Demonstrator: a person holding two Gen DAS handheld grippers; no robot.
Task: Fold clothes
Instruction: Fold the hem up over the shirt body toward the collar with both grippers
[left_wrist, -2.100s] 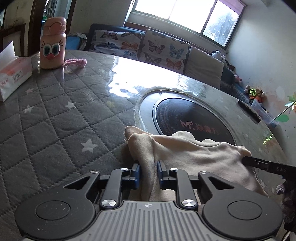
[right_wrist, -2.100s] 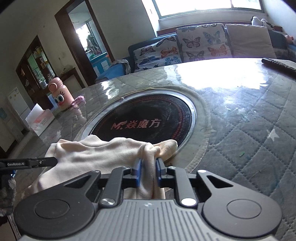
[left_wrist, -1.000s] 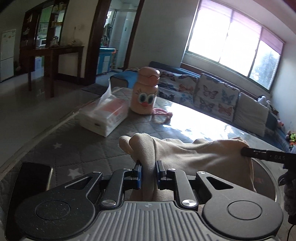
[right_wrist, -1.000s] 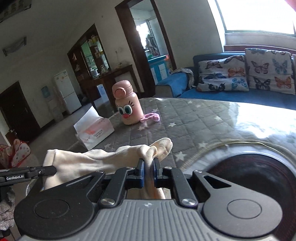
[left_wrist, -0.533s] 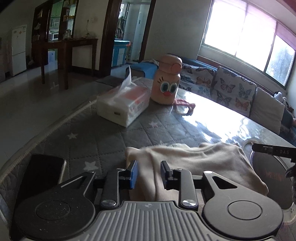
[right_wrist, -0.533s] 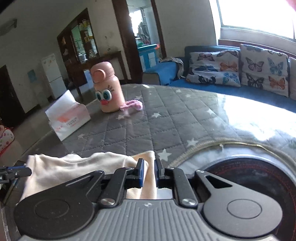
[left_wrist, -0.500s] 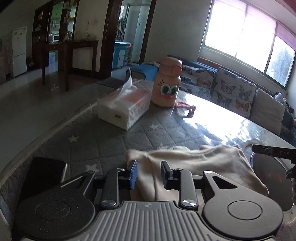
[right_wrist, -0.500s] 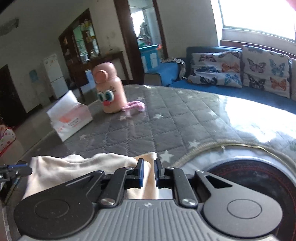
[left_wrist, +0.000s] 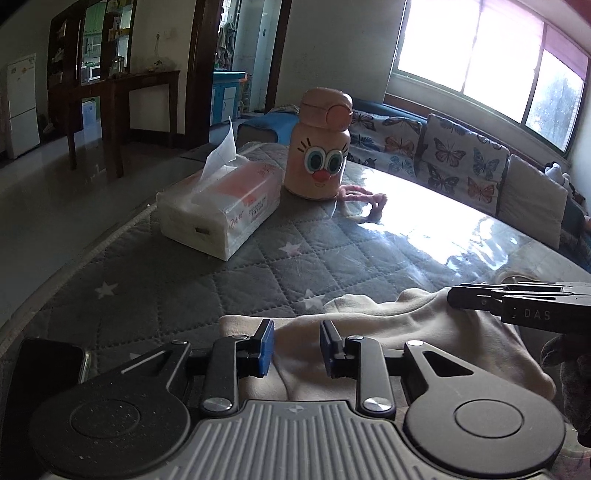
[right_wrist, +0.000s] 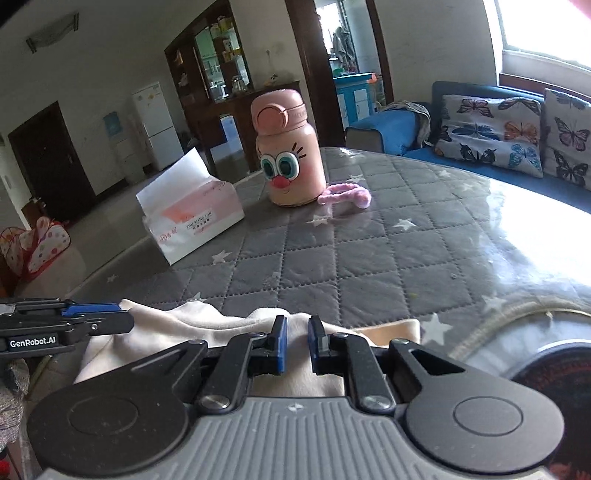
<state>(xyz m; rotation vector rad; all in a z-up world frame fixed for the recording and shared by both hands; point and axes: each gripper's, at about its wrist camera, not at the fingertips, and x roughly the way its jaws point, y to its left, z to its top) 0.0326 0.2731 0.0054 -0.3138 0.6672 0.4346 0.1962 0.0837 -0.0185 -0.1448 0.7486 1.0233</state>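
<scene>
Left gripper (left_wrist: 296, 347): jaws apart, released, above the cream garment (left_wrist: 388, 332). Right gripper (right_wrist: 294, 343): jaws narrowly parted, cloth showing in the gap; whether the pads press it cannot be told. The garment lies flat on the near part of the grey quilted star-print table cover (right_wrist: 369, 258). Beyond it stand a tissue pack (left_wrist: 218, 210) with one sheet (left_wrist: 221, 151) pulled up and a pink cartoon-face bottle (right_wrist: 288, 155). The left view alone shows a dark phone (left_wrist: 40, 369) at near left and the window (left_wrist: 480, 55); the right view alone shows a round dark inset (right_wrist: 554, 365) at near right. A butterfly-cushioned sofa (right_wrist: 498, 129) lies far right.
</scene>
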